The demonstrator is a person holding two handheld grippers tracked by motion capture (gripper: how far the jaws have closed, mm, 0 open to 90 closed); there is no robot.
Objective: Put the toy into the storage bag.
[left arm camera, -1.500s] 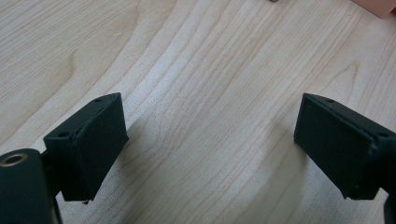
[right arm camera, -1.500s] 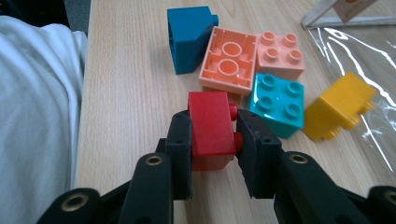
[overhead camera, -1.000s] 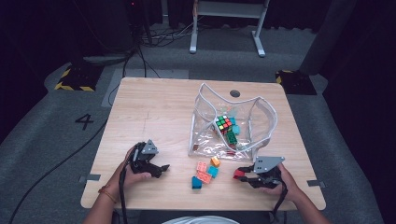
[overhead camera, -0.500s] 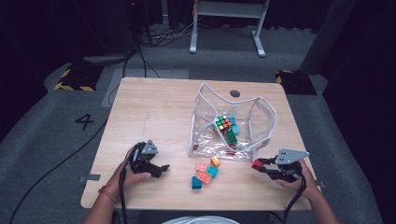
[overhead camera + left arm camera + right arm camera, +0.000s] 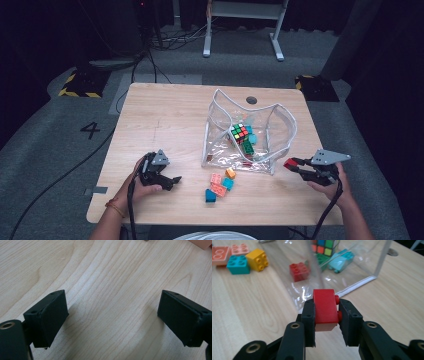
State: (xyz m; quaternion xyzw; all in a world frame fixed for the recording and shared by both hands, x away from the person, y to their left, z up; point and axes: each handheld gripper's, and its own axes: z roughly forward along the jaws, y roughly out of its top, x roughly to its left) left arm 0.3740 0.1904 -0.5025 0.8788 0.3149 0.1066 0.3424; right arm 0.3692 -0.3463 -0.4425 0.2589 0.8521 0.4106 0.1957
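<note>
The right hand-held gripper (image 5: 292, 165) pinches a red brick (image 5: 325, 307) between its two black jaws; the brick sits on its side, studs against the right jaw. In the high view this hand-held gripper hangs near the right edge of the tabletop (image 5: 165, 115), just right of the clear bag (image 5: 280, 125), the red brick (image 5: 290, 163) pointing at the bag's lower right corner but apart from it.

Inside the bag lie a colour cube (image 5: 239, 132), a green brick (image 5: 247, 146) and a light blue brick (image 5: 252, 138); the right gripper view also shows a second red brick (image 5: 299, 271) behind the plastic.

In front of the bag a loose cluster sits on the tabletop: a yellow brick (image 5: 230, 173), pink bricks (image 5: 216, 183) and teal bricks (image 5: 227, 183).

The left hand-held gripper (image 5: 175, 181) rests low over bare wood at the near left, jaws spread wide with nothing between them, well apart from the cluster.
</note>
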